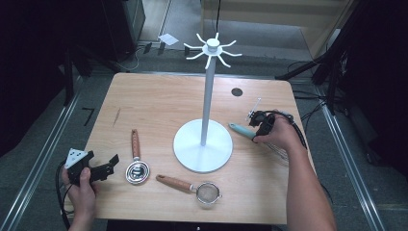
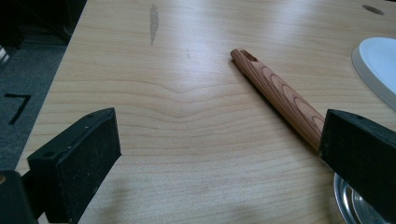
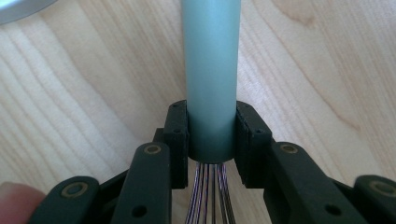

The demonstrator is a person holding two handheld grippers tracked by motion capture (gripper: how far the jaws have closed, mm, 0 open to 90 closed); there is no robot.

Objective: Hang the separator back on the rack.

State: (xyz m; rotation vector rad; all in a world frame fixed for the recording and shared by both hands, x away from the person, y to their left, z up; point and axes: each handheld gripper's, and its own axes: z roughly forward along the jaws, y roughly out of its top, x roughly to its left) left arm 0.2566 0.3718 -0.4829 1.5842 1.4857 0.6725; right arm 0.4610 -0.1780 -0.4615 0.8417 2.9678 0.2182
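A whisk with a teal handle (image 1: 240, 130) lies on the wooden table (image 1: 159, 101), right of a white hook stand (image 1: 202, 147). My right gripper (image 1: 260, 127) is shut on the handle's end, and the wires (image 1: 280, 155) run back under the hand. In the right gripper view both pads press the teal handle (image 3: 212, 70) between them, my right gripper (image 3: 211, 133) pointing along it. My left gripper (image 1: 108, 166) is open at the front left, just left of a wooden-handled metal spoon (image 1: 136, 169). In the left gripper view, my left gripper (image 2: 219, 140) has bare table between its jaws, and the spoon's wooden handle (image 2: 280, 95) lies near the right one.
A small wooden-handled strainer (image 1: 208, 192) lies near the front edge. The stand's pole (image 1: 208, 96) rises to a ring of hooks (image 1: 212, 48). Its white base (image 2: 378, 65) sits at the far right of the left gripper view. A dark hole (image 1: 236, 92) marks the table's back.
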